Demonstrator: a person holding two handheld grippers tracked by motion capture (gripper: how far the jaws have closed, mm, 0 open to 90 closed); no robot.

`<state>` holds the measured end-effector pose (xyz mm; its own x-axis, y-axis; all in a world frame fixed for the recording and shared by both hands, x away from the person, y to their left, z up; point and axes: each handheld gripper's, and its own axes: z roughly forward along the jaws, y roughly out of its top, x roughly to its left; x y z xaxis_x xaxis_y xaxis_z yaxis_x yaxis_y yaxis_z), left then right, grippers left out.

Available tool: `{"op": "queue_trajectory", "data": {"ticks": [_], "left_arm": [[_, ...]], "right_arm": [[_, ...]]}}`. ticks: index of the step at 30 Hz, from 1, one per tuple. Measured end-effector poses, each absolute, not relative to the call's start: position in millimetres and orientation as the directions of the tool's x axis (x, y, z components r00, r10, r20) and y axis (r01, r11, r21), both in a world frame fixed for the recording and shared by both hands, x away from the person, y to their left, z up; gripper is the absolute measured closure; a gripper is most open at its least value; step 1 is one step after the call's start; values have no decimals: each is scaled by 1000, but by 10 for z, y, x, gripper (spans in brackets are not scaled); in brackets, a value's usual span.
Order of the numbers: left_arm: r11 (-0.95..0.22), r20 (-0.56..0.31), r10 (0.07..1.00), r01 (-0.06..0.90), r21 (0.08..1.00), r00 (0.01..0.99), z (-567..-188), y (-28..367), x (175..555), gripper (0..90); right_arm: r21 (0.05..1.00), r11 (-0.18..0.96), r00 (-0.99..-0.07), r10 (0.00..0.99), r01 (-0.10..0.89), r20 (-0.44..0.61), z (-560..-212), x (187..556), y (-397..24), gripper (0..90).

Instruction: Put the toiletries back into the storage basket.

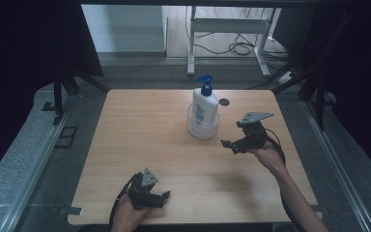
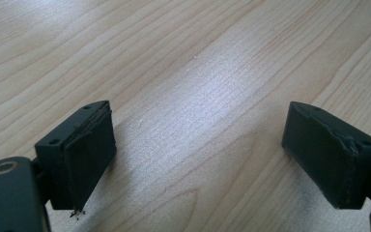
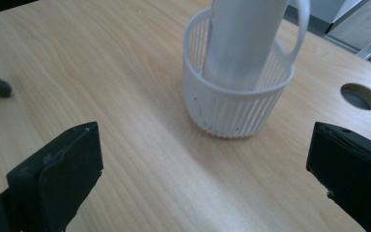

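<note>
A white pump bottle with a blue pump head is standing upright in a small white slatted basket toward the far side of a pale wooden table, its long axis running straight up, as a person is working two hand-held grippers at the near side. The right gripper is hovering just to the right of the basket and a little nearer the person, its jaws spread wide and gripping nothing; seen along those jaws, the basket is sitting ahead and slightly left of the gap's centre, with bare wood between. The left gripper is resting low near the table's front edge, well apart from the basket and to its near left, jaws likewise spread wide with only wood grain between the pads. Of the two, the right hand is plainly the nearer to the bottle, and any reach for it would seem to fall to that side. A round cable hole is sitting in the tabletop just right of the bottle. The bottle is carrying a blue printed label on its front, but the lettering is too small to read
</note>
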<state>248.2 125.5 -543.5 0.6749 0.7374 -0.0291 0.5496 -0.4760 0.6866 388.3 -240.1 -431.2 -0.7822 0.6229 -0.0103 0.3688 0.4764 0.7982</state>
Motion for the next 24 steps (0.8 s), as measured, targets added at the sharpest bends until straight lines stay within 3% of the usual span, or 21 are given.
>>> {"op": "queue_trajectory", "data": {"ticks": [24], "left_arm": [[-472,-31,742,554,686,670,-5434,1250,2478,111]], "right_arm": [[773,485,-767,642,409,4,-4781,3485,-2610,0]]}}
